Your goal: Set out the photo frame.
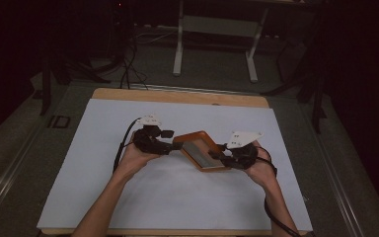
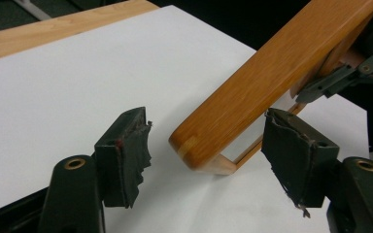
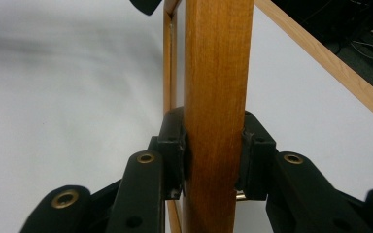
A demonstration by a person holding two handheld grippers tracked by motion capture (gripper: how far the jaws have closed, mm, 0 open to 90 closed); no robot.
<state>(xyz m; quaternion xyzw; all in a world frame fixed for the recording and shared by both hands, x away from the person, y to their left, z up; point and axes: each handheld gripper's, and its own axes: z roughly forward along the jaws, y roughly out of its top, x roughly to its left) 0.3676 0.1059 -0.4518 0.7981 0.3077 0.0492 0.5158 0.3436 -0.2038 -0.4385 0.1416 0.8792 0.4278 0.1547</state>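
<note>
Here we are over the white sheet (image 1: 128, 197) on the table (image 1: 177, 95), and the wooden frame (image 1: 201, 149) sits dead centre, a flat rectangular tray-like piece with a grey inner panel, tilted so one end lifts off the sheet. The right gripper (image 1: 220, 156) comes in from about four o'clock of the frame and is clamped hard on its edge; in the right gripper view the wooden rail (image 3: 217, 97) runs straight up between the two pads, pinched on both sides. The left gripper (image 1: 171, 146) is at the frame's nine o'clock end, jaws spread wide, and the left gripper view shows the rounded corner of the frame (image 2: 194, 145) sitting in the gap, touching neither pad (image 2: 131, 145). So the step in hand looks like a two-handed pick-up or handover: one side grasped, the other lined up but not yet taken. Next move, as I read it, calls for the left gripper to ease forward a touch, centre that corner between the worn pads, then close squarely so the frame doesn't twist against the right-hand grip.
</note>
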